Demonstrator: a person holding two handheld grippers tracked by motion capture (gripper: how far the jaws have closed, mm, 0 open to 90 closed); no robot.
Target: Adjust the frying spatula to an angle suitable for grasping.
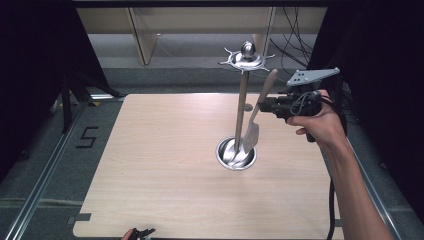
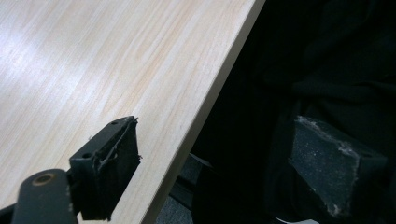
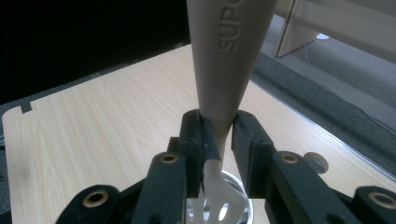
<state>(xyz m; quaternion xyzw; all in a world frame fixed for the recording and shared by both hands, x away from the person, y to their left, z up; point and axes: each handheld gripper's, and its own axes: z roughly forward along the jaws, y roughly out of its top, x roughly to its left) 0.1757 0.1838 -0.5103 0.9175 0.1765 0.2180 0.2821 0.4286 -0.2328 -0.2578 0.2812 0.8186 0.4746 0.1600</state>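
Spatula pinched in right gripper, dangling beside rack pole. Left gripper spread, idle at counter edge. Next, probably: lift handle up, hook it.

Readable text, entry one: raised letters "SUPO" run along the beige handle of the spatula that stands between my right jaws, seen in the right gripper view. The word is cut off by the top edge of the frame, so the remaining letters cannot be read.

Entry two: a dark marking shaped like the digit "5" sits on the grey floor, left of the surface, in the high view.
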